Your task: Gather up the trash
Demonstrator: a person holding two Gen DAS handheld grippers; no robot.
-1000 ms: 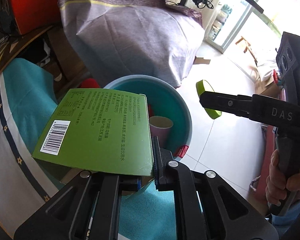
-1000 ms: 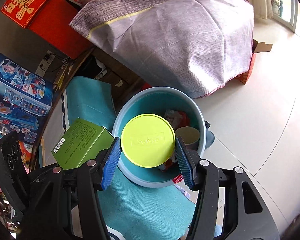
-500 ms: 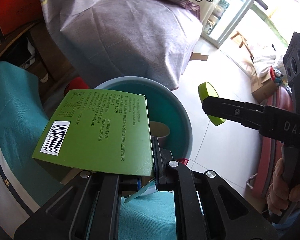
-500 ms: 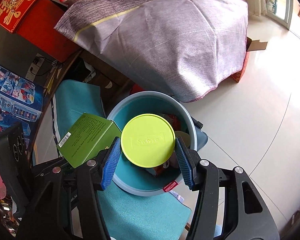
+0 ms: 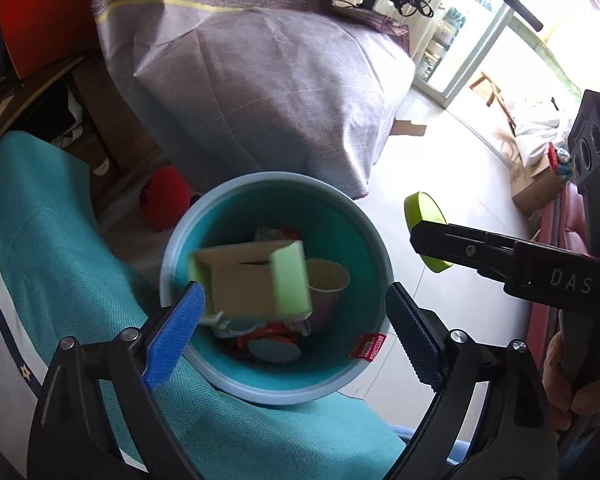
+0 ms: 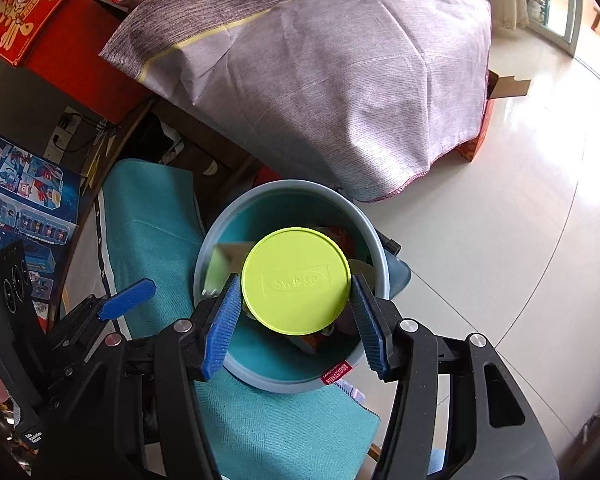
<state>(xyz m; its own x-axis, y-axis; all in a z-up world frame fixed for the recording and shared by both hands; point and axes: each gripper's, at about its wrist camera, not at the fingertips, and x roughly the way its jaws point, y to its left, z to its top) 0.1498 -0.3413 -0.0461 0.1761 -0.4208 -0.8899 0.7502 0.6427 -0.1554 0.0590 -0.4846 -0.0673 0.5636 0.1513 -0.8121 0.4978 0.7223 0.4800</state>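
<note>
My left gripper (image 5: pixel 294 300) hangs over the teal bin (image 5: pixel 276 394) with its jaws opening wide and nothing pressed between the pads. A green carton (image 5: pixel 256 280), blurred, is free of the pads and tumbling inside the bin. My right gripper (image 6: pixel 296 300) is shut on a round lime-green lid (image 6: pixel 296 280), held flat above the bin (image 6: pixel 260 376). In the left wrist view that lid (image 5: pixel 424 236) shows edge-on just right of the bin's rim. Part of the carton (image 6: pixel 216 268) shows under the lid.
The bin holds a paper cup (image 5: pixel 328 280) and wrappers. It stands by a teal cloth (image 5: pixel 60 240) and a purple-covered bulk (image 5: pixel 260 80). A red ball (image 5: pixel 164 200) lies behind it. A toy box (image 6: pixel 16 208) sits at the left. A hand (image 5: pixel 572 380) grips the right handle.
The left gripper has gone from shut on the green carton to wide open, and the carton has dropped into the bin. The right gripper keeps its hold on the lid.
</note>
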